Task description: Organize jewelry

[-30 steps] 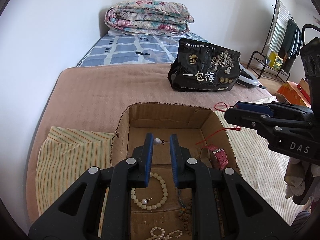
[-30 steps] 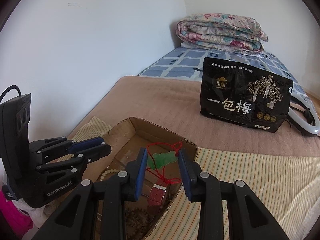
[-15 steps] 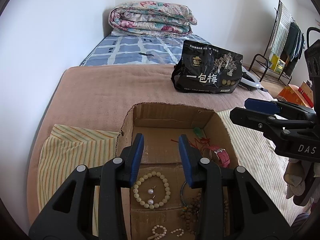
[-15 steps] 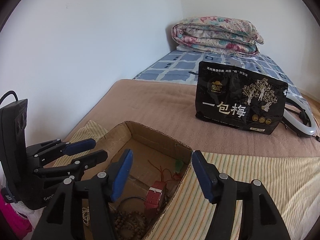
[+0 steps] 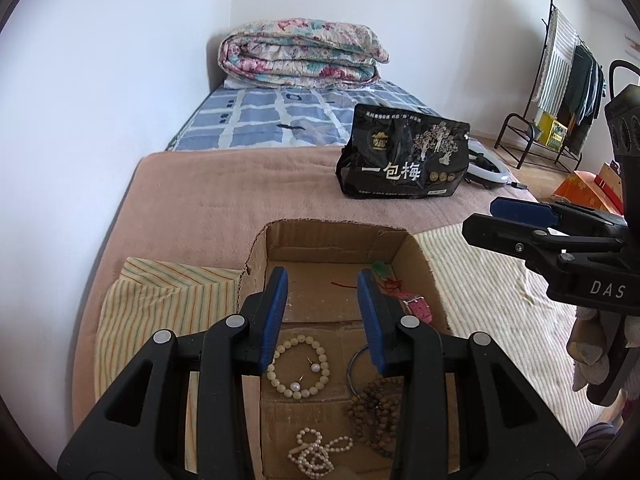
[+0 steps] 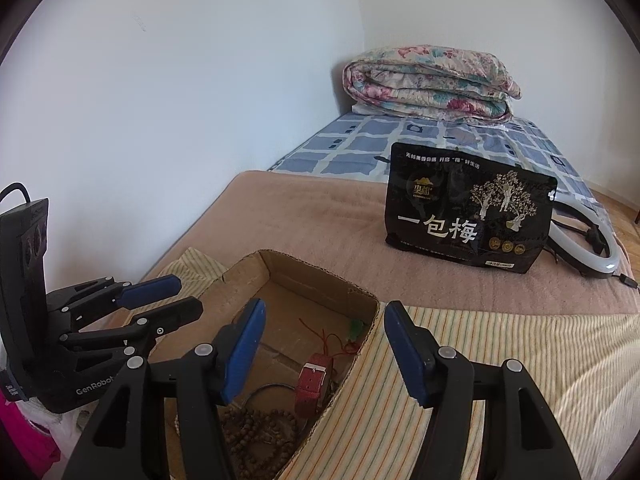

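With both jaws spread wide and holding nothing, the left tool (image 5: 322, 312) hangs over the cardboard box (image 5: 332, 236) at centre frame, and the right tool (image 6: 322, 354) hovers at the box's right rim, just as open.

The jewelry lies on the box floor: a cream bead bracelet (image 5: 298, 366) ringing two pearl earrings (image 5: 306, 376) at lower centre, a wooden bead strand (image 5: 374, 408) and a thin bangle (image 5: 354, 364) just right of them, a white pearl strand (image 5: 316, 450) along the bottom edge, a red watch strap (image 6: 316, 378) and a green pendant on red cord (image 5: 382, 272) towards the upper right corner.

The danger now is tangling, I'd say: the cord could snag the strap, and those tiny earrings could slip away under the beads.
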